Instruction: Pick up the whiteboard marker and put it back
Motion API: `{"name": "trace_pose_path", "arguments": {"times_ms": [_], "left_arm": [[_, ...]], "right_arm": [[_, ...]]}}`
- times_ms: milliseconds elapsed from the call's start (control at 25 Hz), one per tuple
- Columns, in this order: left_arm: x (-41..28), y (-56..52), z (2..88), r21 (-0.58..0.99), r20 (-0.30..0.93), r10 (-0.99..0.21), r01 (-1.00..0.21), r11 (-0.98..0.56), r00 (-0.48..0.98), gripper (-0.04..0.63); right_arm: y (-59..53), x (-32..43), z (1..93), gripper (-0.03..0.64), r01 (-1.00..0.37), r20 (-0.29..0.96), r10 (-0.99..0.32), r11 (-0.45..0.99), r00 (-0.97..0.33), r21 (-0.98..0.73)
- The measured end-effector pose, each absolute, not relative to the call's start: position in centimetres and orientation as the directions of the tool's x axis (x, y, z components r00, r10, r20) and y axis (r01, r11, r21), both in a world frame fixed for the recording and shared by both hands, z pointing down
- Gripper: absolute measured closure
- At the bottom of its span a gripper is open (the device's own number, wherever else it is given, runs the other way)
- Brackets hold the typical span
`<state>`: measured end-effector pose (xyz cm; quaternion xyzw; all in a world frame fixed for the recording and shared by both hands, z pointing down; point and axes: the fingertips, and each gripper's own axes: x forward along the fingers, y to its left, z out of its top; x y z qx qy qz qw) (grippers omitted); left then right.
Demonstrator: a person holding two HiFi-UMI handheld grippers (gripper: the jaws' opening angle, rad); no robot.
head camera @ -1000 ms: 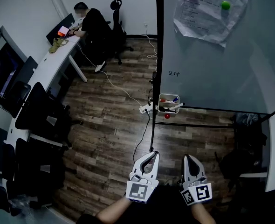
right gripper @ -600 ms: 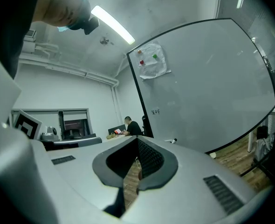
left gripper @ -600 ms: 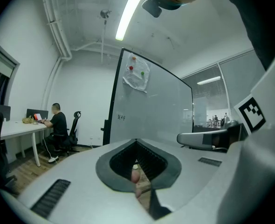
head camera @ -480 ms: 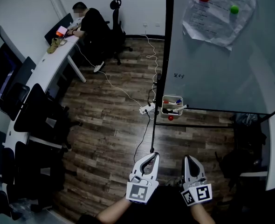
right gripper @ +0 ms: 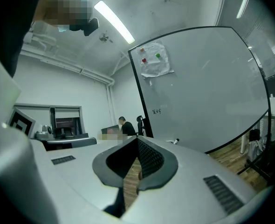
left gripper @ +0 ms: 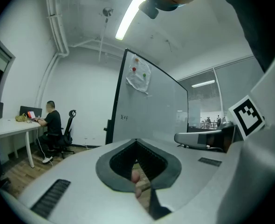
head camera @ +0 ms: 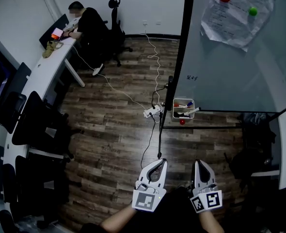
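A small white box (head camera: 182,108) hangs at the lower left corner of the whiteboard (head camera: 240,72), with markers in it. One white marker (head camera: 192,111) sticks out to its right, and it shows as a small pale tip (right gripper: 176,141) in the right gripper view. Both grippers are held level, far short of the board, at the bottom of the head view. My left gripper (head camera: 156,163) is shut and holds nothing, its tips meeting (left gripper: 136,141). My right gripper (head camera: 200,164) is also shut and empty (right gripper: 137,138).
A person (head camera: 88,24) sits at a long white desk (head camera: 41,74) at the far left, with dark office chairs (head camera: 36,125) along it. A power strip (head camera: 150,112) and white cable lie on the wood floor before the board's stand. Paper with red and green magnets (head camera: 234,12) hangs on the board.
In the head view the whiteboard and its marker box have slid to the right. Both grippers keep their place at the bottom of the view, still shut.
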<state>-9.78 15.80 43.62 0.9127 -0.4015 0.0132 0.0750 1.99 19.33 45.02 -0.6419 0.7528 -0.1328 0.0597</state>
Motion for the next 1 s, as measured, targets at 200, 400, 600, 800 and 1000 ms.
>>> {"name": "trace_pose_path", "arguments": {"times_ms": [200, 400, 600, 800, 1000], "left_arm": [[-10.9, 15.8, 44.1, 0.138, 0.081, -0.712, -0.715, -0.685, 0.697, 0.588], [-11.0, 15.8, 44.2, 0.169, 0.083, -0.703, -0.705, -0.689, 0.706, 0.588], [-10.1, 15.3, 44.2, 0.178, 0.077, -0.695, -0.695, -0.696, 0.715, 0.588], [-8.8, 14.0, 44.7, 0.181, 0.093, -0.697, -0.7, -0.691, 0.711, 0.588], [-7.3, 12.1, 44.6, 0.172, 0.099, -0.705, -0.71, -0.683, 0.702, 0.588]], "right_arm": [[19.6, 0.6, 45.5, 0.604, -0.955, 0.093, -0.985, 0.118, -0.149, -0.271], [19.6, 0.5, 45.2, 0.604, -0.96, 0.094, -0.986, 0.108, -0.137, -0.259], [19.4, 1.0, 45.2, 0.604, -0.961, 0.098, -0.986, 0.106, -0.134, -0.255], [18.1, 1.9, 46.0, 0.604, -0.957, 0.107, -0.983, 0.117, -0.15, -0.265], [16.0, 3.4, 46.1, 0.604, -0.953, 0.104, -0.981, 0.129, -0.162, -0.273]]}}
